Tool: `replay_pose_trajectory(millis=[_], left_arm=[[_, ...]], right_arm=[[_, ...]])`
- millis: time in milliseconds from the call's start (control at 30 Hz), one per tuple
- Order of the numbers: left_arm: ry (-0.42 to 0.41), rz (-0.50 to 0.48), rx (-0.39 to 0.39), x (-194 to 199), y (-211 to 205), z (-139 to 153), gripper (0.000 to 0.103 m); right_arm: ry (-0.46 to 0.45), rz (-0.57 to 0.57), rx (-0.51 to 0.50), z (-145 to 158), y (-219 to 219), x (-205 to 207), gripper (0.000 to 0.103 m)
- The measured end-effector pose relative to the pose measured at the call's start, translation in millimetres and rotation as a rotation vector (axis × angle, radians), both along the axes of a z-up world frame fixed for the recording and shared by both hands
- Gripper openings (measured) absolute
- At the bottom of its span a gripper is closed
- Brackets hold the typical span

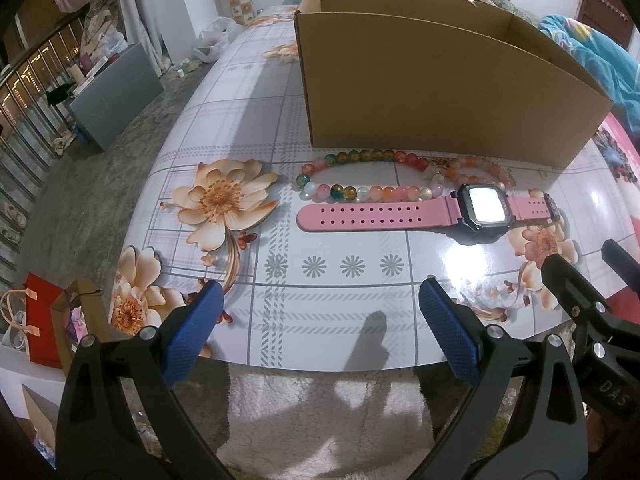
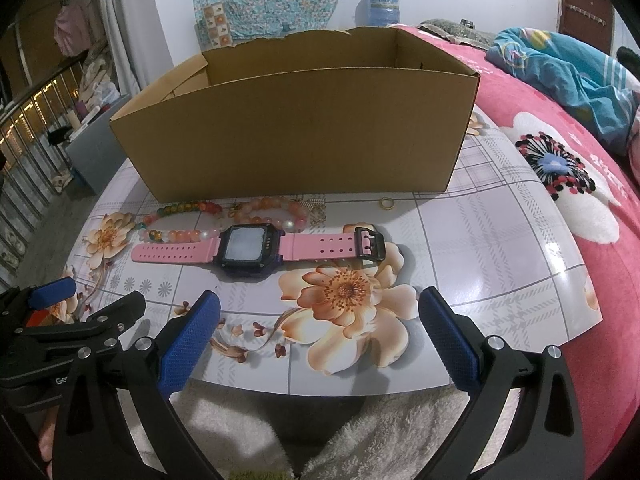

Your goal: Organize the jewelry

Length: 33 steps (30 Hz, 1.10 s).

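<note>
We hold both grippers low over the near edge of the table (image 1: 340, 312), side by side and above the white fluffy rug below it. The left gripper (image 1: 320, 332) has its blue pads spread wide with nothing between them, and the right gripper (image 2: 318, 336) is spread just as wide and likewise holds nothing. In the left view the right gripper shows at the lower right corner; in the right view the left one shows at the lower left. Ahead of us the watch (image 1: 432, 212) lies flat on the flowered cloth, pink strap stretched out to both sides, dark case face up, buckle end toward the right. Just behind it, touching or nearly touching the strap, lies a long bead bracelet (image 1: 360, 176) of green, orange, pink and white beads, and to its right a smaller peach bracelet (image 2: 276, 212). A small gold ring (image 2: 386, 203) sits alone farther right, close to the box wall. The box (image 1: 432, 92) stands open-topped just behind all the jewelry; we cannot see its floor. A pink blanket (image 2: 580, 240) lies right of the table.
</note>
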<state>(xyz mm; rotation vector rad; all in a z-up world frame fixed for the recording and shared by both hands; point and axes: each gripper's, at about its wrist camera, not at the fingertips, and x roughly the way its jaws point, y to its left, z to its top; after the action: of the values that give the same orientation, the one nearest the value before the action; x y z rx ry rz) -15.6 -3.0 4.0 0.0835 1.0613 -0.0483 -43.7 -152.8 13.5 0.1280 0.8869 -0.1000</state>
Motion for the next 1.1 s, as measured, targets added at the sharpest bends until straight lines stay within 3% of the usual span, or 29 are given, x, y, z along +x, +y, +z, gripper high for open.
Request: replay_pose_trajectory(millis=[1100], left_arm=[[0.006,0.001,0.014,-2.1,3.3,-2.8,0.095]], right_arm=[[0.0,0.002,0.006,-0.7,3.0,-1.2,0.097]])
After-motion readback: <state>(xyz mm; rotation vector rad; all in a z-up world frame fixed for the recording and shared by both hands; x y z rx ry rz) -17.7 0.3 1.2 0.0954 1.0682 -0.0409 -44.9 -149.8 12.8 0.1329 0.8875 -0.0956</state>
